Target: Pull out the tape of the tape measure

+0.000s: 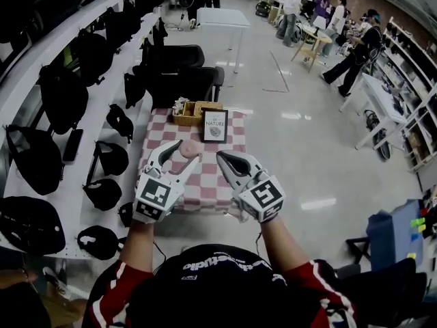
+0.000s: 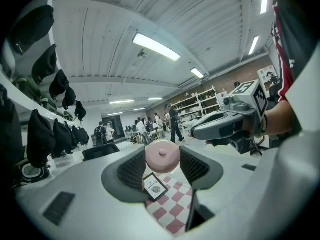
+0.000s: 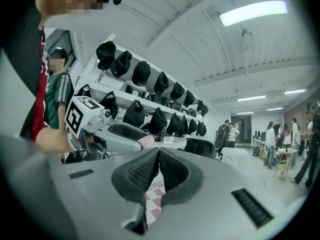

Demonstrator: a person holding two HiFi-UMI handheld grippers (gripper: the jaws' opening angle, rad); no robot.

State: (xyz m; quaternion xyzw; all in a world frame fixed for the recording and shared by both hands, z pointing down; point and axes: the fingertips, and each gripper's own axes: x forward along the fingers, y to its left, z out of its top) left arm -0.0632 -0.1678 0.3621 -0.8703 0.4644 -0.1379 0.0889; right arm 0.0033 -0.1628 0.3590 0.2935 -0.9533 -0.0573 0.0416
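**Pink round tape measure clamped in the left jaws, right jaws pressed together**

In the centre of the head view, the left gripper [image 1: 186,152] and the right gripper [image 1: 220,156] hang side by side above a small table [image 1: 208,184]. The table is covered in a red-and-white checked cloth. Both grippers have smooth, pale grey, curved plastic shells. Each carries a white cube printed with black square markers at the lower end of its body.

In the left gripper view, the tape measure [image 2: 162,155] sits in the middle of the frame. It is a flat, round, matte pink disc with a small raised button at its centre. The two dark pads, ribbed with a fine grid texture, press on its left and right edges and hold it off the table. No pulled-out tape shows.

In the right gripper view, the same kind of black, grid-textured pads meet tip to tip, with nothing visible between them.

At the table's far edge, above the grippers in the head view, stands a black-framed card [image 1: 214,126] with a white face. A low wooden box [image 1: 191,112] sits just to its left. A long white shelf [image 1: 95,149] runs along the left of the frame, lined with rounded black bags [image 1: 61,91].
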